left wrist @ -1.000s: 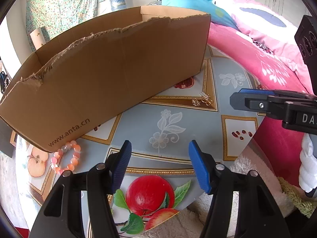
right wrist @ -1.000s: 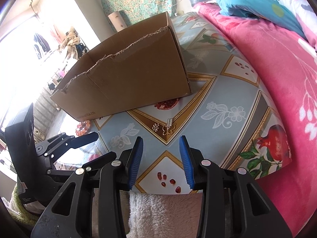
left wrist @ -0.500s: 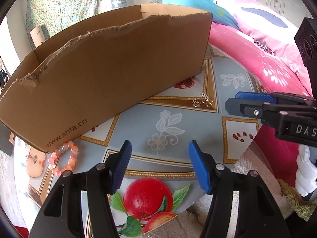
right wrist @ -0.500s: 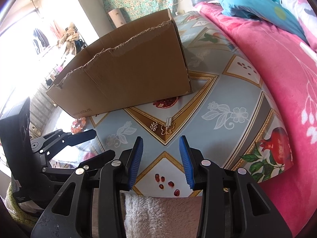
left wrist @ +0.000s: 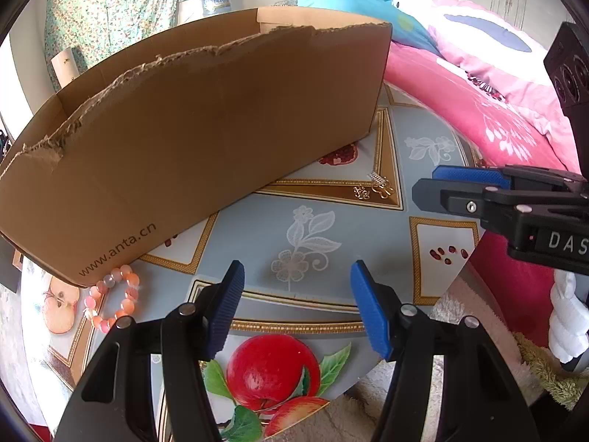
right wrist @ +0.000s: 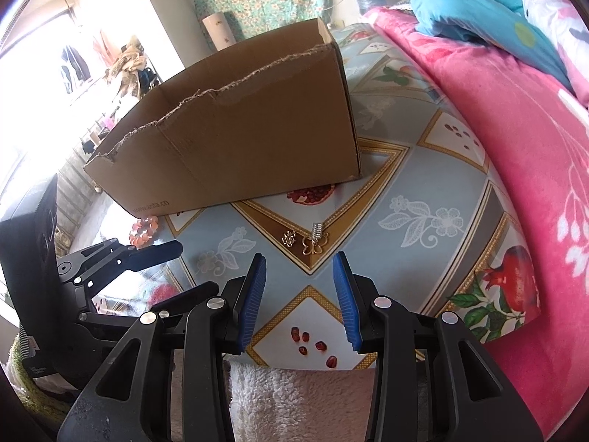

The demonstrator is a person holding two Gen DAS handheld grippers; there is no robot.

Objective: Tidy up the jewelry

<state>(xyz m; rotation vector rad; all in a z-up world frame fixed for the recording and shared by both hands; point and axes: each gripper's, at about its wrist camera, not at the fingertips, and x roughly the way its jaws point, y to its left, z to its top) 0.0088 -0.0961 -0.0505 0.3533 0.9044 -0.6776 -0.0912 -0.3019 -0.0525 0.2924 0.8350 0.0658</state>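
Note:
A torn cardboard box (left wrist: 191,125) (right wrist: 243,140) stands on a table covered with a fruit-patterned cloth (left wrist: 305,228) (right wrist: 423,191). Small gold jewelry pieces (left wrist: 379,188) (right wrist: 313,241) lie on the cloth in front of the box's right end. A pink bead bracelet (left wrist: 114,298) (right wrist: 144,230) lies by the box's left corner. My left gripper (left wrist: 296,305) is open over the table's near edge, with nothing between its pads. My right gripper (right wrist: 299,291) is open too, just short of the gold pieces; it also shows from the side in the left wrist view (left wrist: 464,188).
A pink floral quilt (right wrist: 497,110) and a blue pillow (right wrist: 478,11) border the table on the right. White fluffy fabric (right wrist: 294,397) lies below the near table edge. Floral fabric (left wrist: 106,11) and a water jug (left wrist: 215,0) are at the back.
Both views have shifted slightly: the box and cloth sit a little differently in frame, and the right gripper's fingers look a bit further left in the left wrist view. The jaws look unchanged.

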